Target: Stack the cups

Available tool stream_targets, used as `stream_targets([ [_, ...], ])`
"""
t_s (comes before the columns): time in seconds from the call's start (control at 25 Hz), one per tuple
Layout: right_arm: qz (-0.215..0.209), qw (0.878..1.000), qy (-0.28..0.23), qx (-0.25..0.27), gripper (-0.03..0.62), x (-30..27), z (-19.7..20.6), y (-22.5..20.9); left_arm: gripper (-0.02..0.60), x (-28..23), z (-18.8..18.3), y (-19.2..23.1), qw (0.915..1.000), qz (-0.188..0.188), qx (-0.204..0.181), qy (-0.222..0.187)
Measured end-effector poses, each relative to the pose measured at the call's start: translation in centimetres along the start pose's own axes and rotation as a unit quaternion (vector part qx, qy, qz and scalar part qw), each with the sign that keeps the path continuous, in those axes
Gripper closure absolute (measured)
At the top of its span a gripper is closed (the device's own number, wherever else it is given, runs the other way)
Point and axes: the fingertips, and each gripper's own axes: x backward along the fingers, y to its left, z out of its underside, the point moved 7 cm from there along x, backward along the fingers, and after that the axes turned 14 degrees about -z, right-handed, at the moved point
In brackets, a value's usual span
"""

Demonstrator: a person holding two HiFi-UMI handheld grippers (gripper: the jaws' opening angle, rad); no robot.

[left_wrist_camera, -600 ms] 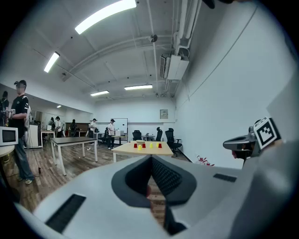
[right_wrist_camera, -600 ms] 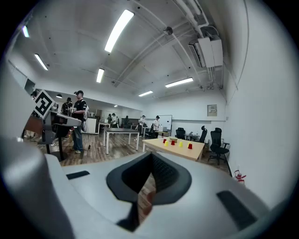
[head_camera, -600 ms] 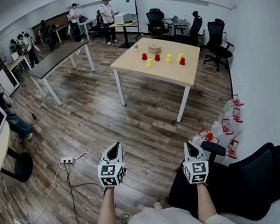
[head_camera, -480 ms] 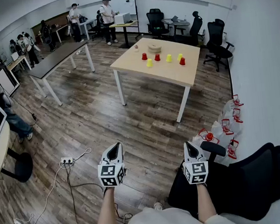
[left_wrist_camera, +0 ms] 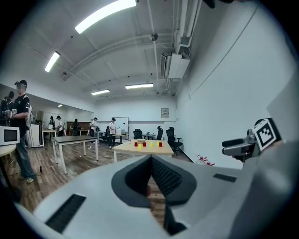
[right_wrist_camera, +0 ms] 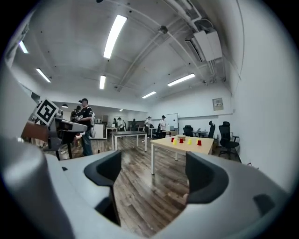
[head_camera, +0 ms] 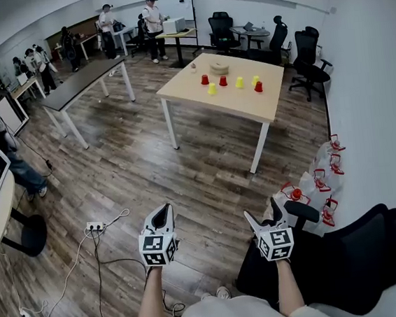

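Head view, office floor: a person is holding two grippers low over the wooden floor (head_camera: 136, 168), well away from the work waiting ahead. Three red cups (head_camera: 222, 80) and three yellow cups (head_camera: 238, 82) are standing apart from one another, unstacked, on a pale table (head_camera: 249, 110) at twelve o'clock from the grippers. The left gripper (head_camera: 165, 207), at seven o'clock in the frame, is pointing toward the table with its jaws clenched together on nothing, as the left gripper view confirms. The right gripper (head_camera: 263, 211), at five o'clock, is standing released, its jaws spread wide with only bare floorboards showing between them in the right gripper view. A black office chair (head_camera: 356, 257) is sitting just beside the right gripper at four o'clock. Several people (head_camera: 154, 25) are standing near desks at the far wall, around eleven o'clock.
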Motion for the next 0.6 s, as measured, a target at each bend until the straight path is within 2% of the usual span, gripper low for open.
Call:
stream_targets([
  [0.6, -0.006, 1.0, 0.021, 0.011, 0.2, -1.7, 1.3, -2.9, 0.571, -2.5, 0.9, -2.4, 0.9998, -0.011, -0.006, 0.016],
])
